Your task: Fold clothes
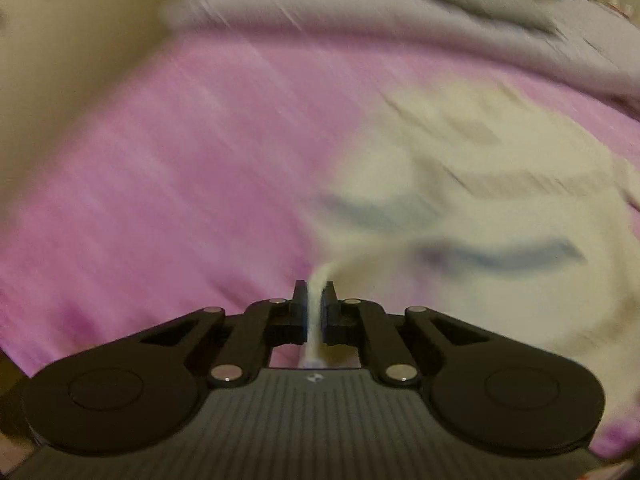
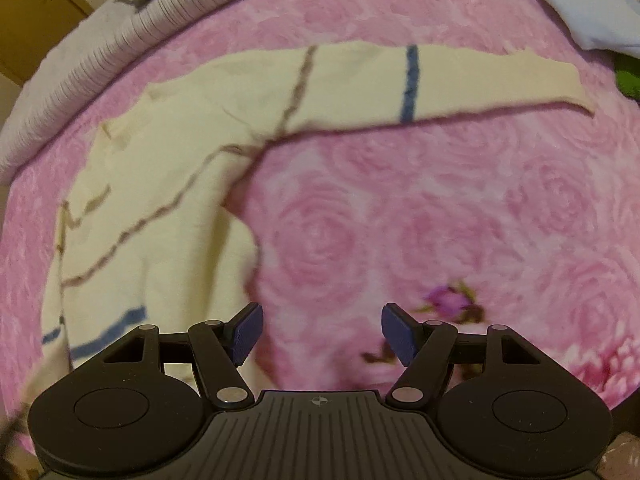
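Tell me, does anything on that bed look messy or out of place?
Only the cream sweater looks untidy: it lies rumpled on the pink rose blanket, one sleeve stretched out to the side. The left gripper pinches an edge of it, while the right gripper hangs open over bare blanket. Nothing looks torn or spilled.

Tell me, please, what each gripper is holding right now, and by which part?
The left gripper is shut on the cream garment, pinching a thin fold of its edge. The right gripper is open above the pink bedspread, holding nothing.
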### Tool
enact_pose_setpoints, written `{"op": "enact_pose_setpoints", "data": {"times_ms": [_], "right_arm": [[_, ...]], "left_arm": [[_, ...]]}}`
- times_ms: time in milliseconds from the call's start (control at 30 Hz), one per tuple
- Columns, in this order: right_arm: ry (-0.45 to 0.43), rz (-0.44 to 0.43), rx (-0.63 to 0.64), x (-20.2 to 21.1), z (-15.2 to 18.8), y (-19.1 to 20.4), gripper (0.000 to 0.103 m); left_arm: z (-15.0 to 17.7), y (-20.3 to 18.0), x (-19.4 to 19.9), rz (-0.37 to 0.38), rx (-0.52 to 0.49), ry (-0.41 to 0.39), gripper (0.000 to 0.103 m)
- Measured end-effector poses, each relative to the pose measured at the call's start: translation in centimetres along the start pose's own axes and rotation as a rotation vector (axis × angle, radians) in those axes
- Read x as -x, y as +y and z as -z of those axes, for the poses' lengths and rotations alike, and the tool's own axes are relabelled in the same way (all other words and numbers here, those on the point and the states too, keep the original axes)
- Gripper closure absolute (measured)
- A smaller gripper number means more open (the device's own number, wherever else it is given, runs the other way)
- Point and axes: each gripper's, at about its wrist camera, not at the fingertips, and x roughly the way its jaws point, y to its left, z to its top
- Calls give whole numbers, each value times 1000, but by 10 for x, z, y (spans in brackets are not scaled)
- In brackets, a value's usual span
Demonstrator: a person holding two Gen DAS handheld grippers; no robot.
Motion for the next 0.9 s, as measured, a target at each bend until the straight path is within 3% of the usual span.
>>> {"op": "enact_pose_setpoints", "data": {"times_ms": [67,100,167,233,300,400,500,633,700,833,900], "right_arm": [[-20,-6,-11,4,3,11,34],[-26,-12,-20,4,5,15,34],[-33,-24,-37,5,13,23,34],[-31,-33,-56,3,23,28,34],[-19,-44,-69,0,33,28,34],[6,-40,-97,-6,50,20,34],[23,-49,-123,-9,63,5,34],[43,-59,-144,-14,76,-19,34],[51,-76,-157,-17,82,-30,34],[75,-141,-176,-24,96,-52,34],[78,-190,-202,-28,100,-62,34]], "left_arm": [[-42,64,1,-136,60,-71,96],[-59,91,-1,-169,89,-78,91],[-79,126,-6,-189,124,-56,90],[-75,131,-8,-157,123,-37,86],[-52,117,-13,-90,135,21,73],[4,86,-22,48,225,151,74],[68,35,-22,284,372,298,75],[135,-40,-8,486,461,416,74],[156,-69,-1,547,472,443,74],[184,-94,-3,499,528,453,72],[192,-99,-7,487,589,439,64]]}}
